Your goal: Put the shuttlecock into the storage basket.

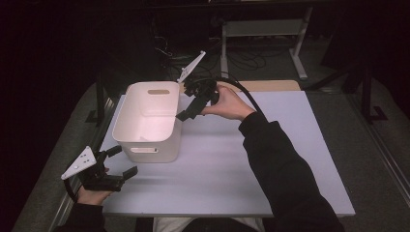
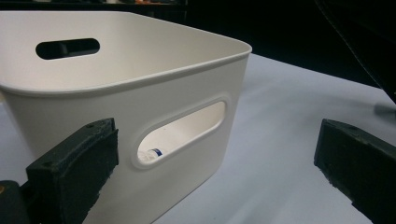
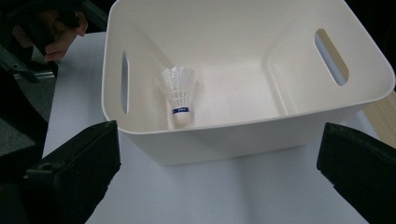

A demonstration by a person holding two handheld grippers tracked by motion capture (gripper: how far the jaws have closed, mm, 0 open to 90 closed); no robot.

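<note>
A white plastic bin (image 1: 126, 123) with slot handles stands on the left half of the table. Inside it, seen in the right gripper view, a white feathered shuttlecock (image 3: 180, 93) with a blue band lies near the bin's (image 3: 243, 140) wall. Its cork (image 2: 152, 153) shows through the handle slot of the bin (image 2: 140, 102) in the left gripper view. My left gripper (image 1: 123, 162) rests low by the bin's near left corner, open and holding nothing. My right gripper (image 1: 189, 108) hovers at the bin's right rim, open and empty, tilted down toward the inside.
The light grey tabletop (image 1: 232, 169) stretches out to the right of the bin. A wooden strip (image 1: 270, 86) lies along its far edge. A desk frame (image 1: 261, 29) and cables stand in the dark behind. The person's left hand (image 3: 60, 35) appears beyond the bin.
</note>
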